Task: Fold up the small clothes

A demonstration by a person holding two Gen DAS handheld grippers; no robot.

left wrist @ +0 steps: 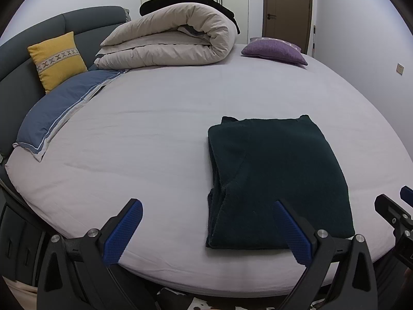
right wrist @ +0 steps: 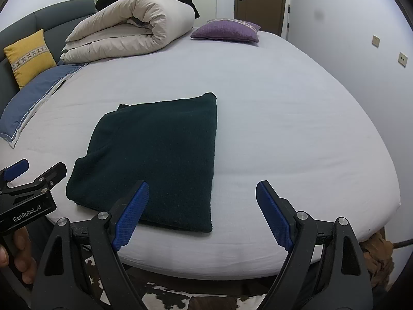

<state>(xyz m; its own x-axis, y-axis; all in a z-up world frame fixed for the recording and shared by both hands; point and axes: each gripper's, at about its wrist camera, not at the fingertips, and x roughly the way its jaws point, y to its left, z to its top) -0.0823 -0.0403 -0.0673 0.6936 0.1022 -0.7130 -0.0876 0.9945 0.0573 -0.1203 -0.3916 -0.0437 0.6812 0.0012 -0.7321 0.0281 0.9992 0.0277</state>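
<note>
dark green knit garment (right wrist: 152, 160) folded into a thick rectangle, lying flat on the pale sheet of the bed (right wrist: 284, 129) near its front edge. left gripper (left wrist: 206, 228) with jaws spread wide, empty, poised over the near left corner of the garment; one blue pad hanging in front of the cloth, contact not determinable. right gripper (right wrist: 202, 208) likewise spread wide and empty, one pad in front of the garment's near right corner, the other over bare sheet. rolled beige duvet (right wrist: 129, 25), yellow cushion (right wrist: 28, 56) and purple cushion (right wrist: 227, 32) well apart from the work, at the far side of the bed.

judged state: folding apparently advanced, possibly one more fold or a final tidy remaining.

likely faults from here: pinching only the top layer, so that the stacked layers peel apart and the fold opens on lifting; catching the bed sheet along with the knit, dragging it into wrinkles; uneven lift between the two corners, skewing the rectangle; thick, stretchy knit sagging between grips or slipping from the pads; pulling toward the near edge, sliding the bundle off the bed.
</note>
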